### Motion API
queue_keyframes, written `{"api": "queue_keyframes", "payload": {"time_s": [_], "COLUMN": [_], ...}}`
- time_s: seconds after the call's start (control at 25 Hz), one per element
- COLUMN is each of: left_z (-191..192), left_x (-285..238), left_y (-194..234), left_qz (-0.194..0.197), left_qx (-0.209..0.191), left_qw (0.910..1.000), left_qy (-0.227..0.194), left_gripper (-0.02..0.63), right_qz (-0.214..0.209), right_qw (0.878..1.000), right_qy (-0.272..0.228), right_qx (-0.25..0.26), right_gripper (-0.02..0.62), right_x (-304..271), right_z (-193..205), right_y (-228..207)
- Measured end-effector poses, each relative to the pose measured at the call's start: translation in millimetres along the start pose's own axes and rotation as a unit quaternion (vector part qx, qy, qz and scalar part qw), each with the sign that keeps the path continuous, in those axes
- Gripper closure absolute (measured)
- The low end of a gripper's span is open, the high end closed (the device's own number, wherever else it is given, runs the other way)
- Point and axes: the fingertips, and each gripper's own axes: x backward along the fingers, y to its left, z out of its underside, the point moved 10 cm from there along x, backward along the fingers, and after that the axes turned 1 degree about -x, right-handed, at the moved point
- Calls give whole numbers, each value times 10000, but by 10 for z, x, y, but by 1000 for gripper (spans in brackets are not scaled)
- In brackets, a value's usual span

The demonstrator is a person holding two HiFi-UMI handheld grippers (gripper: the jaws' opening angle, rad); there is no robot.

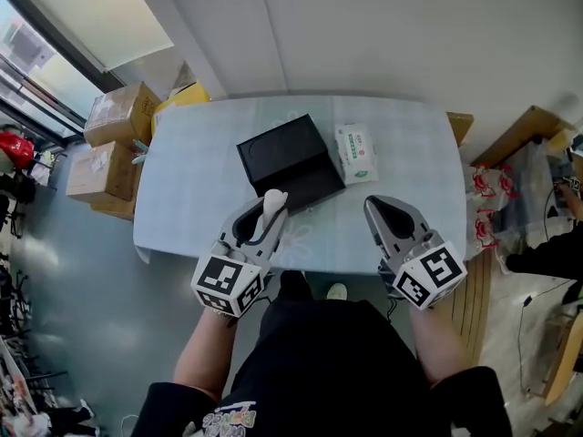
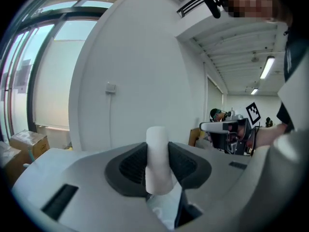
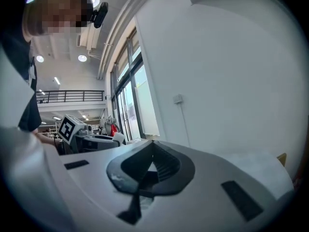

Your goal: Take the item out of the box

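A black box (image 1: 290,161) lies open on the pale blue table (image 1: 200,198), its lid flat toward me. My left gripper (image 1: 265,213) hovers just in front of the box, shut on a white cylindrical item (image 1: 272,205) that sticks up between its jaws. In the left gripper view the white item (image 2: 158,161) stands upright, pinched between the dark pads. My right gripper (image 1: 390,215) is held near the table's front right, shut with nothing in it; its tips meet in the right gripper view (image 3: 152,143).
A white and green pack of wipes (image 1: 355,151) lies right of the box. Cardboard boxes (image 1: 117,139) are stacked on the floor left of the table. A wooden crate and red-white packages (image 1: 490,194) sit at the right.
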Motion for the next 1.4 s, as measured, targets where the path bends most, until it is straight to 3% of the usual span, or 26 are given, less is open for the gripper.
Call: {"api": "queue_keyframes", "payload": {"time_s": [0.2,0.72,1.08,1.4], "left_z": [2,149,356,559], "left_x": [298,760,1166,1467], "left_y": [-206,-235,56,86], "left_qz": [-137,-151,21,395], "left_qx": [43,156,310,333], "left_qw": [9995,9996,9994,9986], "left_qy": [-273,-181,154,-136], "left_gripper": [471,472,472,472], "right_qz": [-234,-464,-325,-42], "right_qw": [9997,9983,9973,9975], "right_qy": [115,358,601,666], "right_qx": [20,-71,-269,-213], "right_gripper": [586,586,586,586], "right_x": [53,-174,-423,-293], "right_z": [48,220,540,635], "right_y": [123,456,951,1364]}}
